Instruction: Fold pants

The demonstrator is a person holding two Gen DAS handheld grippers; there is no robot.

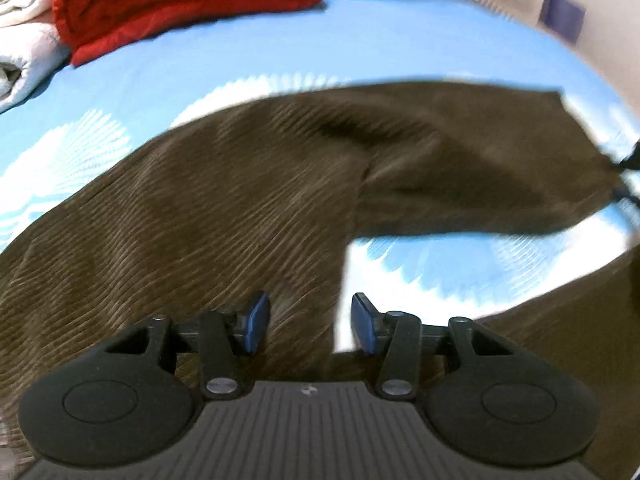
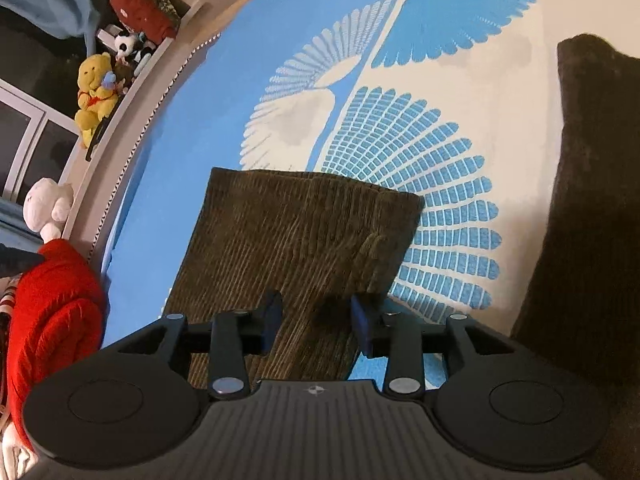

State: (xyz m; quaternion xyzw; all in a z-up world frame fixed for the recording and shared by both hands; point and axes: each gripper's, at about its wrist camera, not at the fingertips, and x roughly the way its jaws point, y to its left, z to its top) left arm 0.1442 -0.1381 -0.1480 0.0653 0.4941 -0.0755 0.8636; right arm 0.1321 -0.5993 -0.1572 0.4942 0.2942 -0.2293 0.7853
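Brown ribbed corduroy pants (image 1: 248, 184) sprawl limp across a blue-and-white patterned bedsheet (image 1: 192, 68). Soft and floppy, they look best pinched at a leg hem. The left gripper (image 1: 310, 322) and right gripper (image 2: 318, 322) both hover with jaws spread, holding nothing.

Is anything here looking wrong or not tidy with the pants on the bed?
The brown pants lie unevenly on the blue bedsheet: one leg bends off sideways with a deep crease, not yet aligned for folding. Nothing looks damaged or spilled.

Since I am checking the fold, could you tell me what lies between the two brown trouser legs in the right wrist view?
Only bare bedsheet, blue with a pale fan print, lies between the near trouser leg and the far trouser leg; the right wrist view shows it.
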